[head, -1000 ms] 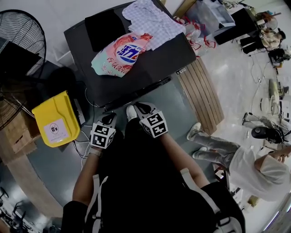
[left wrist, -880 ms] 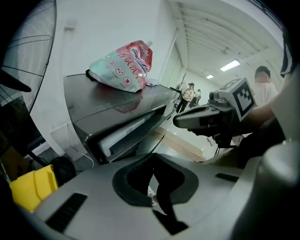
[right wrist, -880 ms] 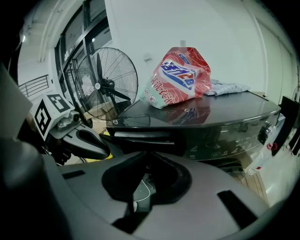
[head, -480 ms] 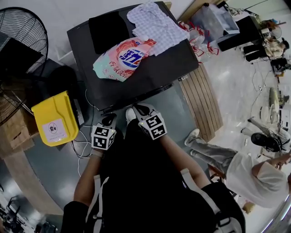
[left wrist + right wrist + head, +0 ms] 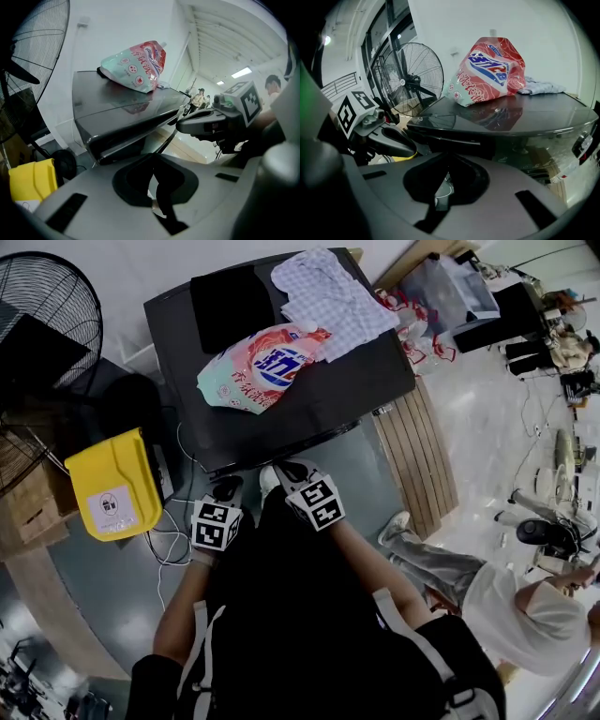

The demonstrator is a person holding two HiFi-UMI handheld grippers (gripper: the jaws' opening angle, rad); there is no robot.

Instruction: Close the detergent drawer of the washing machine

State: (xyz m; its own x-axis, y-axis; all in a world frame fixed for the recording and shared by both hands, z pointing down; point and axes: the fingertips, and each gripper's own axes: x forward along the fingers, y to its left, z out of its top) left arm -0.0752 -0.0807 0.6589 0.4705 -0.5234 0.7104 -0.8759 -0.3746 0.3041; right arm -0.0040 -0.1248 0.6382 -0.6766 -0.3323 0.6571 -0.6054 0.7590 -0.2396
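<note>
Upper centre, washing machine: dark top bearing detergent pouch; drawer indistinguishable along front edge.
Left gripper: lower centre, just below that edge; jaws together, empty.
Right gripper: beside the left one; jaws have just been closing, now together, nothing between.

The washing machine is black, the detergent pouch pink-and-mint, the cloth checked, the bin yellow.

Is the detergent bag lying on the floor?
No, the detergent bag lies on top of the dark washing machine.
</note>
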